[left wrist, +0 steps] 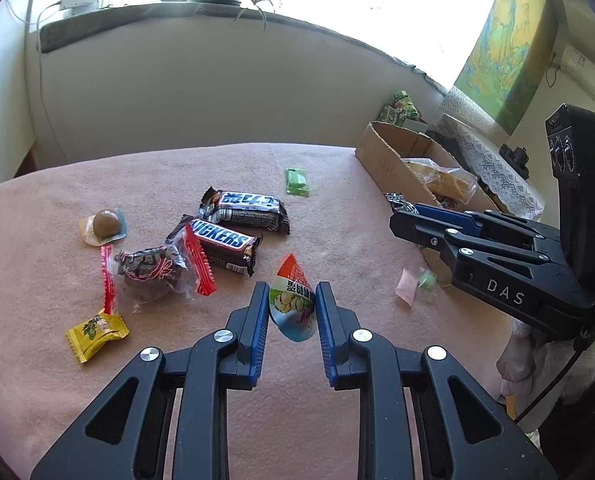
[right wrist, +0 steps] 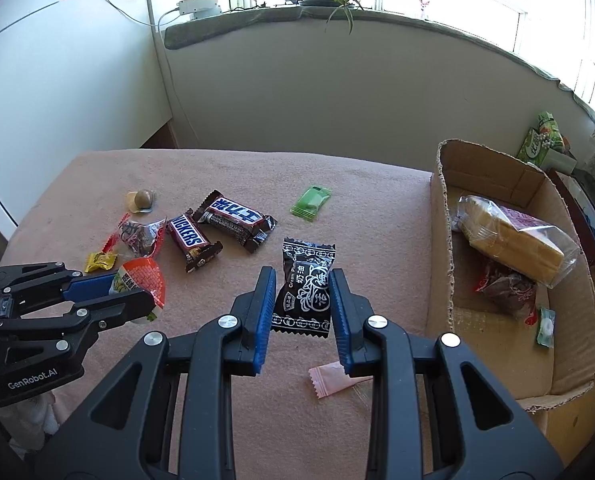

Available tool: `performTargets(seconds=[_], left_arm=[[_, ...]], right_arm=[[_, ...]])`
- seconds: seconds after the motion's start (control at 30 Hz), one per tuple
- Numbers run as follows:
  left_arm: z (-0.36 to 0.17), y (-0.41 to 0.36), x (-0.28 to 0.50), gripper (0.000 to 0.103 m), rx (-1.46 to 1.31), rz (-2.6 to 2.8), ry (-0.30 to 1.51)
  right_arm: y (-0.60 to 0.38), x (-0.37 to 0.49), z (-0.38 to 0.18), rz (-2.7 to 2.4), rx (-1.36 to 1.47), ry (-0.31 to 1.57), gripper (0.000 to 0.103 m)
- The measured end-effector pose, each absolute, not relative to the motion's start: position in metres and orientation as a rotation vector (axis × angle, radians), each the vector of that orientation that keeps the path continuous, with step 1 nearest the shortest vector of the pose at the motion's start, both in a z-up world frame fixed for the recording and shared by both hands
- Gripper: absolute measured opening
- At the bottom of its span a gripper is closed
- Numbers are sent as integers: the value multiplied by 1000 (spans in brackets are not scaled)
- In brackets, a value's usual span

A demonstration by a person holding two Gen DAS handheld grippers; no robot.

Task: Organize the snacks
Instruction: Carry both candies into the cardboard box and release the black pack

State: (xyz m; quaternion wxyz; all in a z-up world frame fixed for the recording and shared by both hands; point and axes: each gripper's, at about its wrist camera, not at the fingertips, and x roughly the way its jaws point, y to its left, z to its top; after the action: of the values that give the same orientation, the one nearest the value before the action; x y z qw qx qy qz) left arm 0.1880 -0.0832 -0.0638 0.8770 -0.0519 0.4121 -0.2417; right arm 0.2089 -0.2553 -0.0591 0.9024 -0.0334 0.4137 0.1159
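Left of the cardboard box [right wrist: 445,240], on the table [right wrist: 257,168], the left gripper [left wrist: 292,308] is clamped on a cone-shaped snack packet [left wrist: 293,304]. The right gripper [right wrist: 302,304], nearer the box, is clamped on a black candy packet [right wrist: 305,284]. Two chocolate bars [right wrist: 217,228] lie farther left of the box.

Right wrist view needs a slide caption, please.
Right gripper shut on black candy, cardboard box beside it.
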Motion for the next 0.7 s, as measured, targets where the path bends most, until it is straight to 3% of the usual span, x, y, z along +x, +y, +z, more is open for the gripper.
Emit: performTargets(seconds=[0.7], left_arm=[[-35, -194, 198, 22, -88, -664, 806]], right_arm=[[-362, 187, -35, 68, -40, 819, 28]])
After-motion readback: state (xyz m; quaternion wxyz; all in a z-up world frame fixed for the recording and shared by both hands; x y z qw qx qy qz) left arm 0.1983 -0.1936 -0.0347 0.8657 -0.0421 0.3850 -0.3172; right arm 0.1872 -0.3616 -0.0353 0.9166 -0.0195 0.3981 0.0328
